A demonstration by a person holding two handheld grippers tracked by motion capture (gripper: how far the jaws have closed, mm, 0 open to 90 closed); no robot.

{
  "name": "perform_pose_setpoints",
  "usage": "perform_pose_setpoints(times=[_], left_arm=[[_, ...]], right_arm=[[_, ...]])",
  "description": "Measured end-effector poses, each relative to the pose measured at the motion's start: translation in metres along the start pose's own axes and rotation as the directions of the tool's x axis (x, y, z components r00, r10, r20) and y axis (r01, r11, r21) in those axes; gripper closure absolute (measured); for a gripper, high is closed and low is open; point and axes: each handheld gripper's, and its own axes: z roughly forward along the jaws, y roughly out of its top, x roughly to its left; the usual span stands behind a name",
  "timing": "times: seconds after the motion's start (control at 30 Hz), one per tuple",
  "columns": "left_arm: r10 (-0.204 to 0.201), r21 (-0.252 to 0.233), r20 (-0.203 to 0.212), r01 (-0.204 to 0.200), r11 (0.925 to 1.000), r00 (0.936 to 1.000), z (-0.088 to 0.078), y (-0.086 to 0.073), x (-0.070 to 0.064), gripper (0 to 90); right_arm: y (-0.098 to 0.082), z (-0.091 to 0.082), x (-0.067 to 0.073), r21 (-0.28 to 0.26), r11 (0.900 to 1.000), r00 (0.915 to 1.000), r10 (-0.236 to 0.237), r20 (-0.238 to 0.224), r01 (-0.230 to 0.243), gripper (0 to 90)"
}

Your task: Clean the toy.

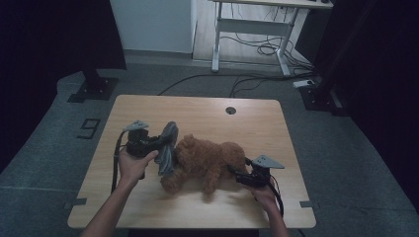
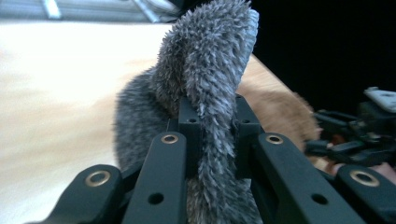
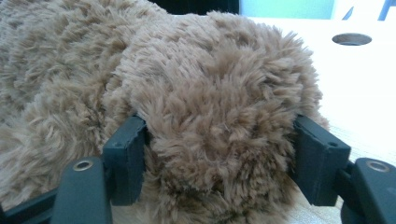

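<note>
A brown teddy bear (image 1: 205,160) lies on its side in the middle of the wooden table (image 1: 148,106). My left gripper (image 1: 163,144) is shut on a grey fuzzy cloth (image 1: 168,148) held upright against the bear's left end. In the left gripper view the cloth (image 2: 205,70) is pinched between the pads of my left gripper (image 2: 212,121) and rises above them. My right gripper (image 1: 234,173) is at the bear's right end. In the right gripper view its jaws stand wide around a rounded part of the bear (image 3: 210,93), fur brushing both pads of my right gripper (image 3: 219,154).
A round cable hole (image 1: 230,110) sits near the table's far edge. Behind the table stand a white desk frame (image 1: 257,29) and loose cables (image 1: 267,49) on the floor. Dark stands flank the table at left (image 1: 94,84) and right (image 1: 321,94).
</note>
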Motion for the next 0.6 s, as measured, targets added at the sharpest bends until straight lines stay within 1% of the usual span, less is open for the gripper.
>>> perform_pose_setpoints(times=[0.03, 0.07, 0.1, 0.17, 0.2, 0.23, 0.3, 0.33, 0.37, 0.4, 0.43, 0.47, 0.5, 0.53, 0.6], left_arm=[[0.028, 0.002, 0.012, -0.028, 0.9996, 0.9995, 0.005, 0.006, -0.011, 78.6], [0.041, 0.006, 0.021, -0.041, 0.9991, 0.9989, 0.009, 0.009, -0.018, 78.6], [0.069, 0.015, 0.031, -0.069, 0.9975, 0.9972, 0.017, 0.013, -0.03, 78.6], [0.112, 0.044, 0.04, -0.113, 0.9926, 0.993, 0.036, 0.018, -0.047, 78.1], [0.122, 0.057, 0.044, -0.125, 0.9906, 0.9915, 0.044, 0.018, -0.052, 77.9], [0.127, 0.084, 0.06, -0.132, 0.9877, 0.99, 0.065, 0.018, -0.064, 77.9], [0.14, 0.114, 0.063, -0.147, 0.9826, 0.9881, 0.082, 0.015, -0.072, 77.7], [0.149, 0.138, 0.064, -0.157, 0.9779, 0.9867, 0.094, 0.013, -0.077, 77.6], [0.153, 0.163, 0.064, -0.162, 0.9733, 0.9861, 0.105, 0.009, -0.081, 77.5], [0.159, 0.179, 0.063, -0.168, 0.9694, 0.9853, 0.112, 0.006, -0.083, 77.4], [0.169, 0.201, 0.053, -0.177, 0.9635, 0.9841, 0.122, 0.0, -0.085, 77.3], [0.181, 0.211, 0.043, -0.186, 0.9597, 0.9825, 0.128, -0.005, -0.085, 77.2], [0.189, 0.211, 0.033, -0.191, 0.9585, 0.9815, 0.131, -0.009, -0.084, 77.2], [0.185, 0.214, 0.029, -0.187, 0.9588, 0.9822, 0.132, -0.012, -0.082, 77.2], [0.148, 0.204, 0.045, -0.154, 0.9667, 0.9879, 0.129, -0.018, -0.073, 77.5]], right_arm=[[0.0, 0.0, 0.0, -0.002, 1.0, 1.0, 0.002, -0.001, -0.002, 30.2], [0.0, 0.0, 0.0, 0.0, 1.0, 1.0, 0.006, -0.002, -0.006, 30.3], [0.0, 0.0, 0.0, 0.0, 1.0, 1.0, 0.009, -0.001, -0.009, 30.3], [0.0, 0.0, 0.0, -0.001, 1.0, 0.9999, 0.013, 0.006, -0.013, 30.3], [-0.001, 0.001, 0.0, -0.001, 1.0, 0.9999, 0.015, 0.008, -0.015, 30.3], [-0.001, 0.0, 0.0, 0.0, 1.0, 0.9998, 0.018, 0.009, -0.018, 30.3], [-0.001, 0.0, 0.0, -0.001, 1.0, 0.9997, 0.023, 0.01, -0.023, 30.3], [-0.001, 0.0, 0.0, 0.0, 1.0, 0.9997, 0.025, 0.009, -0.025, 30.2], [-0.002, 0.0, 0.0, 0.0, 1.0, 0.9996, 0.028, 0.009, -0.028, 30.0], [-0.002, 0.0, 0.0, 0.002, 0.999, 0.9994, 0.033, 0.008, -0.033, 29.7], [-0.002, 0.0, -0.001, 0.006, 0.999, 0.9994, 0.033, 0.009, -0.033, 28.8], [-0.002, 0.0, -0.001, 0.011, 0.999, 0.9991, 0.039, 0.016, -0.039, 26.3], [-0.002, -0.001, -0.003, 0.024, 0.998, 0.9984, 0.051, 0.024, -0.051, 23.2], [-0.002, 0.0, -0.005, 0.042, 0.996, 0.9969, 0.072, 0.031, -0.074, 19.9], [-0.003, 0.001, -0.01, 0.07, 0.99, 0.9927, 0.12, 0.016, -0.121, 14.6]])
